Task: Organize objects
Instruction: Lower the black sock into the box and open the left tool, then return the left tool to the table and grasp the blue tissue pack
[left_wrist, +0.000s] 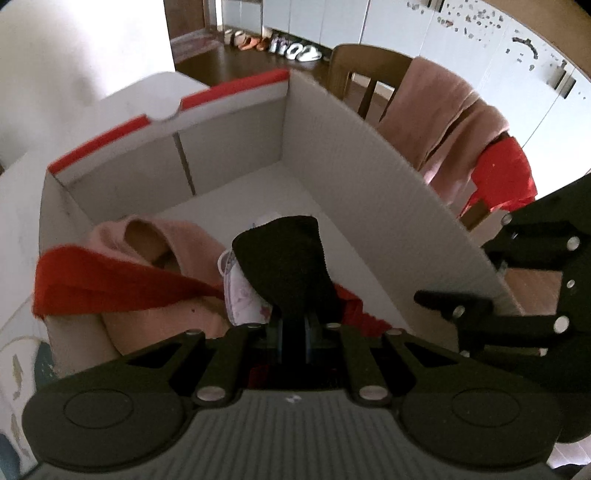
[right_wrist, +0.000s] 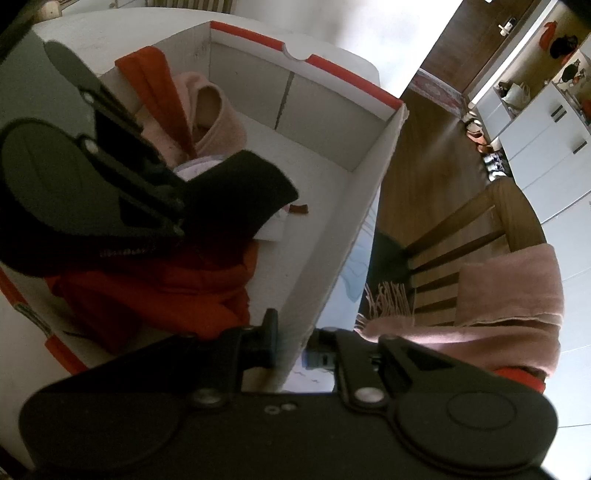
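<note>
A large white cardboard box (left_wrist: 354, 147) with red-edged flaps stands open. My left gripper (left_wrist: 293, 332) is over the box, shut on a black cloth (left_wrist: 288, 258) that sticks up from its jaws. Inside lie a pink garment (left_wrist: 184, 240), a red garment (left_wrist: 110, 280) draped over the near wall, and a white patterned item (left_wrist: 240, 291). In the right wrist view my right gripper (right_wrist: 295, 350) straddles the box's side wall (right_wrist: 351, 240), jaws closed on the wall edge. The left gripper (right_wrist: 92, 177) with the black cloth (right_wrist: 240, 192) shows there too.
A wooden chair (right_wrist: 480, 229) stands beside the box with a pink fringed scarf (right_wrist: 509, 295) and a red cloth (left_wrist: 506, 173) draped on it. White cabinets (right_wrist: 546, 129) and several shoes (left_wrist: 280, 44) line the wooden floor beyond.
</note>
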